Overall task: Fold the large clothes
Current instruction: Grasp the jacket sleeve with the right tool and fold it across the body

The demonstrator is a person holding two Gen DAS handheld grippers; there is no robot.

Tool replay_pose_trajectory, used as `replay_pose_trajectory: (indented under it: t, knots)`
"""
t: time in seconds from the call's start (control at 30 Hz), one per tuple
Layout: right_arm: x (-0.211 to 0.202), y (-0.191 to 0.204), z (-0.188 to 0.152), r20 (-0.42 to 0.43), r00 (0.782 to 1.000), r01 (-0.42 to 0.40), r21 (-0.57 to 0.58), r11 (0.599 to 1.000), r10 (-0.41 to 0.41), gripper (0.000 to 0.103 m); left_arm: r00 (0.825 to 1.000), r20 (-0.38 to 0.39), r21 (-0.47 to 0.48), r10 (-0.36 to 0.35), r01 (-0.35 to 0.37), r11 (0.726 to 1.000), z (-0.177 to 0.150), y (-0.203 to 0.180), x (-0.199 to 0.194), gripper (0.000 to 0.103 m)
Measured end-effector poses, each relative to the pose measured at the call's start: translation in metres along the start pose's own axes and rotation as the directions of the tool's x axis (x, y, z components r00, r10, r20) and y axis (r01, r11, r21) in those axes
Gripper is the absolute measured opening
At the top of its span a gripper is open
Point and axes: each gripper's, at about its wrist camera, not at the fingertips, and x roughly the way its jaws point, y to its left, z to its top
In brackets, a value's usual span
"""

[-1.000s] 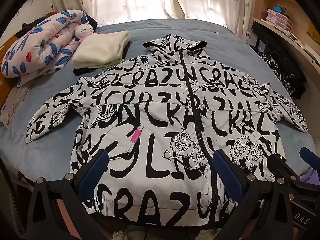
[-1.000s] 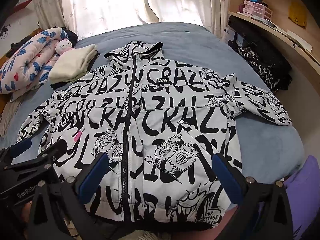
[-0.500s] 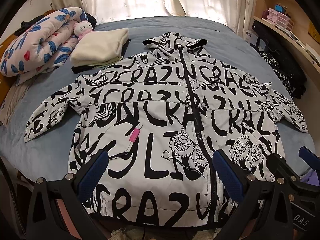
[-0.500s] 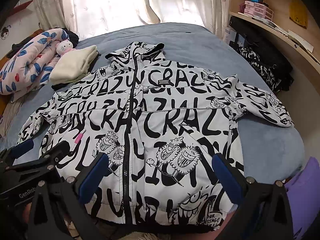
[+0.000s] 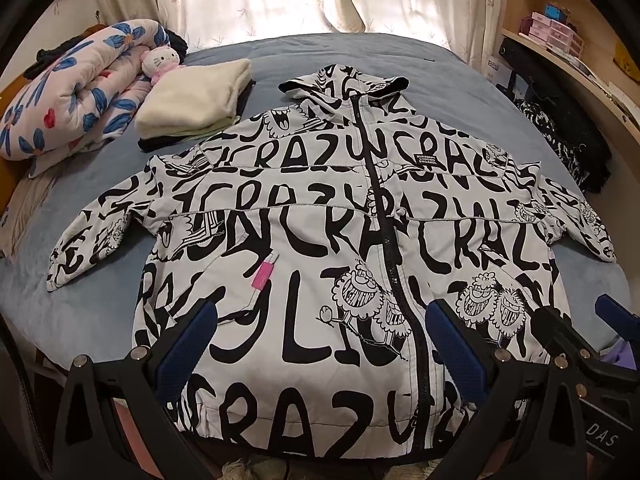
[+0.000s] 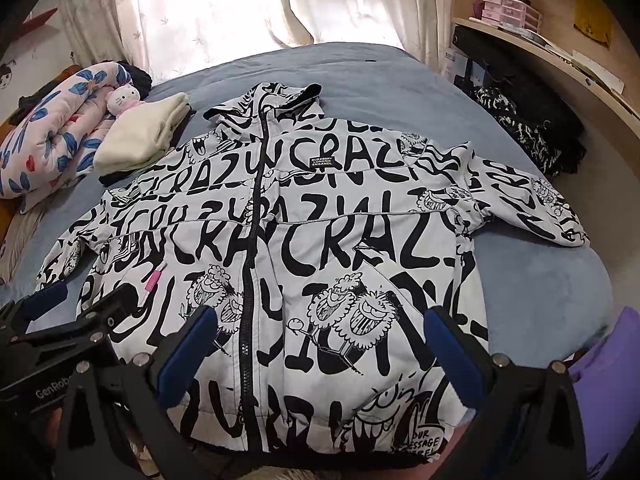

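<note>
Floral quilt (image 5: 76,84), plush cat (image 5: 160,62), cream folded blanket (image 5: 196,100) beside them.

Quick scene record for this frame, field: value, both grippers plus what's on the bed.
garment: jacket, black-and-white lettering, spread flat, front up, zipped, sleeves out to both sides
surface: bed, blue cover
left gripper: open, above the hem, holding nothing
right gripper: open, above the hem, holding nothing
beside hood: folded cream blanket
far corner: floral quilt, plush toy on it
fold state: not yet begun
</note>
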Motion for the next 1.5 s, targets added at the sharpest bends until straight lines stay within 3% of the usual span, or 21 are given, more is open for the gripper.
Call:
replay_pose_trajectory:
  t: [0.37,0.67,0.83,0.93,1.03,1.13,1.27,1.33,1.4,1.5]
  knots:
    - [0.007,-0.009,0.002,-0.007,1.0,-0.004,0.018,1.0,0.005,0.103,1.0,-0.008,0.0,-0.017,0.018,1.0,0.005,-0.005,0.004,0.102]
    - [0.013,-0.016,0.006,-0.003,1.0,0.004,0.025,1.0,-0.004,0.103,0.999,0.051,0.028,0.0,-0.001,1.0,0.009,-0.014,0.001,0.102]
    - [0.008,-0.022,0.013,0.04,0.997,0.063,0.002,0.998,-0.064,0.103,0.998,0.057,0.042,-0.038,0.036,0.998,0.025,-0.022,-0.002,0.102]
    - [0.0,-0.026,0.025,0.102,0.986,0.139,-0.03,0.99,-0.135,0.103,0.992,0.043,0.051,-0.117,0.115,0.992,0.044,-0.029,-0.006,0.102]
    - [-0.012,-0.036,0.042,0.159,0.973,0.179,-0.055,0.982,-0.168,0.103,0.984,0.078,0.065,-0.158,0.153,0.986,0.068,-0.043,-0.015,0.102]
    - [-0.031,-0.057,0.067,0.232,0.949,0.233,-0.051,0.971,-0.215,0.103,0.97,0.153,0.111,-0.191,0.175,0.978,0.096,-0.066,-0.03,0.102]
    - [-0.048,-0.104,0.105,0.281,0.901,0.335,0.028,0.942,-0.329,0.103,0.924,0.3,0.164,-0.236,0.194,0.967,0.128,-0.099,-0.051,0.102]
    - [-0.048,-0.131,0.121,0.267,0.897,0.347,0.065,0.936,-0.351,0.103,0.888,0.364,0.207,-0.28,0.216,0.954,0.143,-0.121,-0.054,0.102]
    - [-0.044,-0.162,0.135,0.243,0.905,0.334,0.102,0.937,-0.349,0.103,0.868,0.381,0.238,-0.319,0.242,0.941,0.154,-0.143,-0.049,0.102]
    - [-0.029,-0.21,0.146,0.194,0.906,0.344,0.176,0.922,-0.375,0.103,0.871,0.358,0.242,-0.336,0.262,0.934,0.167,-0.175,-0.033,0.102]
